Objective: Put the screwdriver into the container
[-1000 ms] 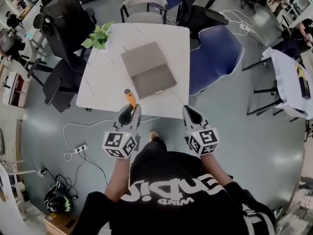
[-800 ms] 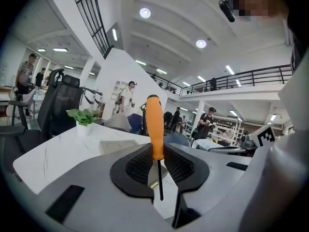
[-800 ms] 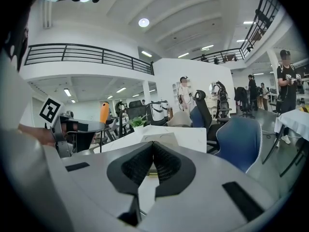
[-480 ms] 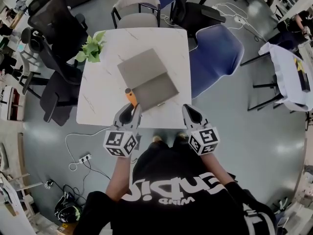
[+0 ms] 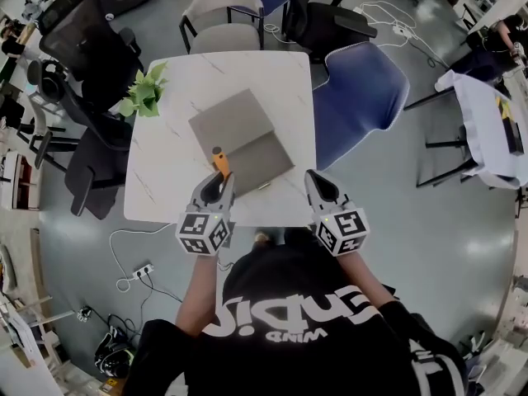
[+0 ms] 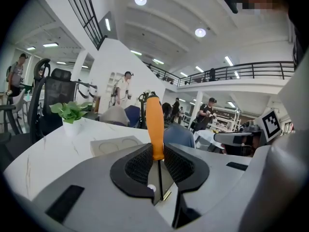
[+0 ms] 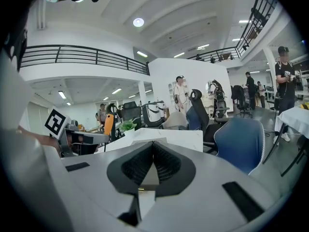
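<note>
An orange-handled screwdriver (image 5: 219,162) stands up out of my left gripper (image 5: 219,181), which is shut on it. In the left gripper view the orange handle (image 6: 154,124) rises above the pads and the thin metal shaft (image 6: 160,175) runs down between them. The container, a flat grey box (image 5: 239,139) lying open, rests on the white table (image 5: 165,172) just beyond the screwdriver. My right gripper (image 5: 314,181) hovers over the table's near right edge, shut with nothing in it (image 7: 153,164).
A small potted plant (image 5: 143,96) stands at the table's far left. A blue chair (image 5: 359,89) is close on the right, black office chairs (image 5: 91,48) on the left, a grey chair (image 5: 221,15) behind. Cables and a power strip (image 5: 142,269) lie on the floor.
The table has come closer under both grippers; they now sit over its near edge. The left gripper keeps hold of the screwdriver, now nearer the container.
</note>
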Action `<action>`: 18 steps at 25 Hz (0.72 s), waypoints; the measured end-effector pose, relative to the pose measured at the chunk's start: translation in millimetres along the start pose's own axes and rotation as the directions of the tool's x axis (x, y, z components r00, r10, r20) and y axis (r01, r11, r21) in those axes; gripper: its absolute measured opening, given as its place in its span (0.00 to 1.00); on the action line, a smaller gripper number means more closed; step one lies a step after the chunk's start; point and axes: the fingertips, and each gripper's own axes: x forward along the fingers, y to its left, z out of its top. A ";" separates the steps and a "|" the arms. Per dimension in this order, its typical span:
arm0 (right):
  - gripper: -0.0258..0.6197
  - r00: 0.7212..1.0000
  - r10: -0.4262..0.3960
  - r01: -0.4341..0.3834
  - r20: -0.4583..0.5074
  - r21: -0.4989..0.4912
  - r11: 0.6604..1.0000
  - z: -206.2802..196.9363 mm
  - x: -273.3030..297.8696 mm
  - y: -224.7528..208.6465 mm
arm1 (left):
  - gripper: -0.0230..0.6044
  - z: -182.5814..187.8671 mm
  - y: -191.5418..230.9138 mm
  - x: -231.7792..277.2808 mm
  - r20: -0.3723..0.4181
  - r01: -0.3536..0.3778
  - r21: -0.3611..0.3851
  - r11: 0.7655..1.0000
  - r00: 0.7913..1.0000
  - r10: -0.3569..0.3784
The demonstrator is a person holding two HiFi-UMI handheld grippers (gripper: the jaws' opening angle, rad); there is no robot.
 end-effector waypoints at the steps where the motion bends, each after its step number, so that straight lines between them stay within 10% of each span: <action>1: 0.06 1.000 0.003 -0.003 0.003 0.000 1.000 0.9 1.2 -1.5 | 0.17 -1.8 0.8 4.1 -0.008 0.000 0.001 1.000 1.000 0.000; 18: 0.06 1.000 -0.003 0.003 -0.003 0.031 1.000 -3.9 5.6 -24.6 | 0.17 -68.1 2.4 83.6 -0.320 0.103 0.139 0.985 0.946 -0.054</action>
